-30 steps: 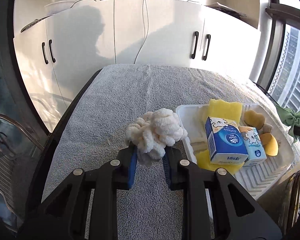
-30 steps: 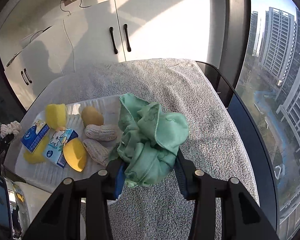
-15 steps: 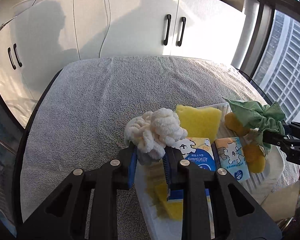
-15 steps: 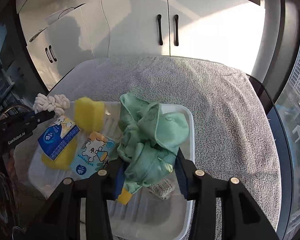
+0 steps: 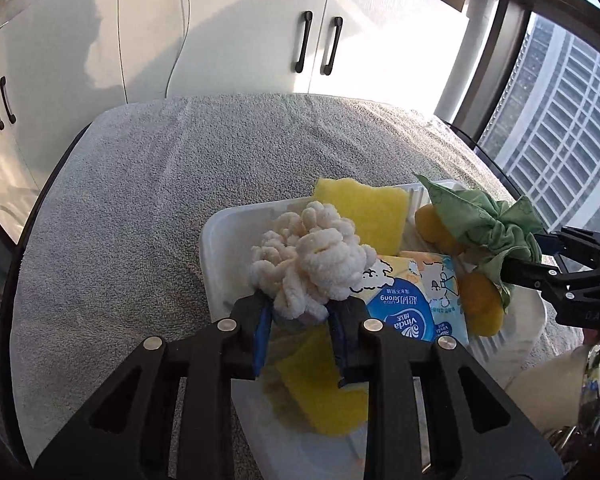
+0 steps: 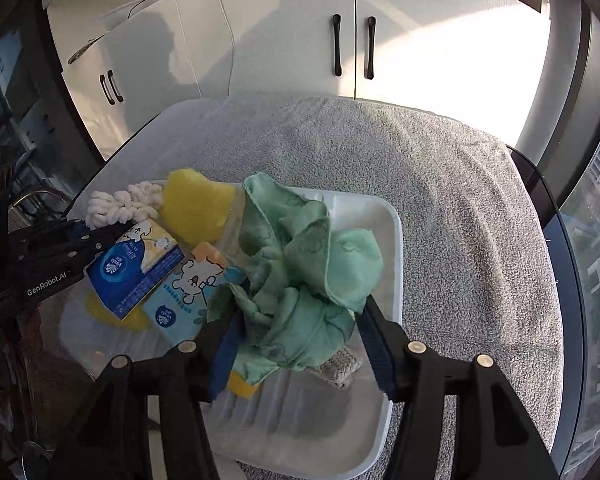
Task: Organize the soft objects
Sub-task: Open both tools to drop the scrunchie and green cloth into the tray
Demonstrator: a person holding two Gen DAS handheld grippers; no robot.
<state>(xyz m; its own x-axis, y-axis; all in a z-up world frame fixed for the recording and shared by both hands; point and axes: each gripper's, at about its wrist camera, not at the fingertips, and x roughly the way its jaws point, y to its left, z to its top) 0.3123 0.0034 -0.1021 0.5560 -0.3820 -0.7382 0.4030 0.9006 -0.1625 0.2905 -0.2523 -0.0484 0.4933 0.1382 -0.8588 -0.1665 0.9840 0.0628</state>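
My left gripper (image 5: 300, 336) is shut on a cream chenille bundle (image 5: 308, 258) and holds it over the left part of the white tray (image 5: 212, 240). The bundle also shows in the right wrist view (image 6: 120, 204). My right gripper (image 6: 296, 344) is shut on a crumpled green cloth (image 6: 304, 268) and holds it over the tray (image 6: 392, 240). The cloth also shows in the left wrist view (image 5: 484, 220). In the tray lie a blue tissue pack (image 6: 132, 268), a light blue tissue pack (image 6: 188, 300) and yellow sponges (image 6: 196, 204).
A grey towel (image 5: 180, 184) covers the table. White cabinets (image 5: 220, 32) stand behind it. A window (image 5: 560, 112) is on the right. A knitted grey piece (image 6: 340, 364) lies in the tray under the cloth. A metal rack (image 6: 32, 196) stands at the left.
Both grippers have moved in over the tray with their loads. The cream bundle now hangs over the tray's left part, the green cloth over its middle.
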